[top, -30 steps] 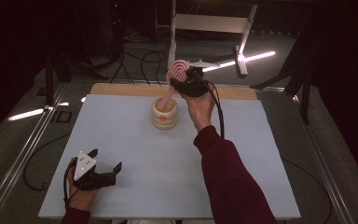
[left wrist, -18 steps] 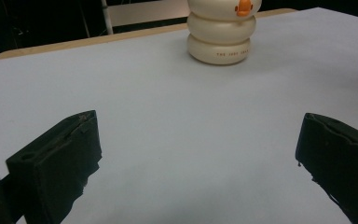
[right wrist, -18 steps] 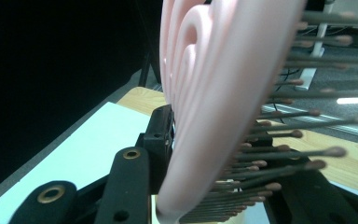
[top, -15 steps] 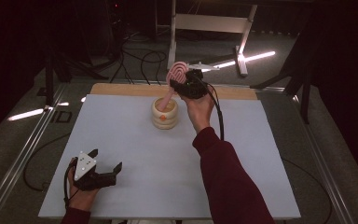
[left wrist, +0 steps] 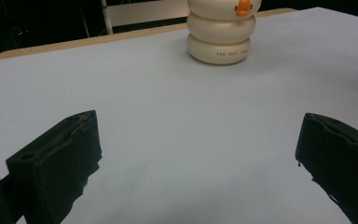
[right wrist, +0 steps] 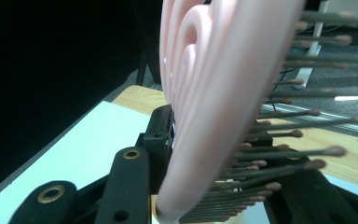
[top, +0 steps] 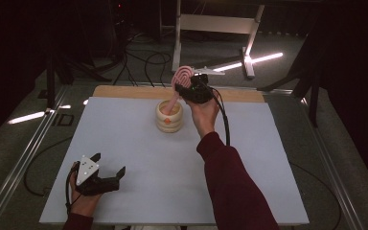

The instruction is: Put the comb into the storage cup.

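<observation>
A pink hairbrush (top: 184,79) is being gripped between the jaws of the right gripper (top: 193,89) near the table's (top: 268,158) far edge, its handle being kept inside a cream ribbed holder (top: 169,116). The left gripper (top: 106,173) is being rested near the table's near-left corner, its jaws being held wide apart around nothing.

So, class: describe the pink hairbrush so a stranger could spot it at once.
Find the white table, then the cream ribbed holder near its far edge. The pink hairbrush stands with its handle in it, held by the right gripper: spiral-patterned head, dark bristles.
</observation>
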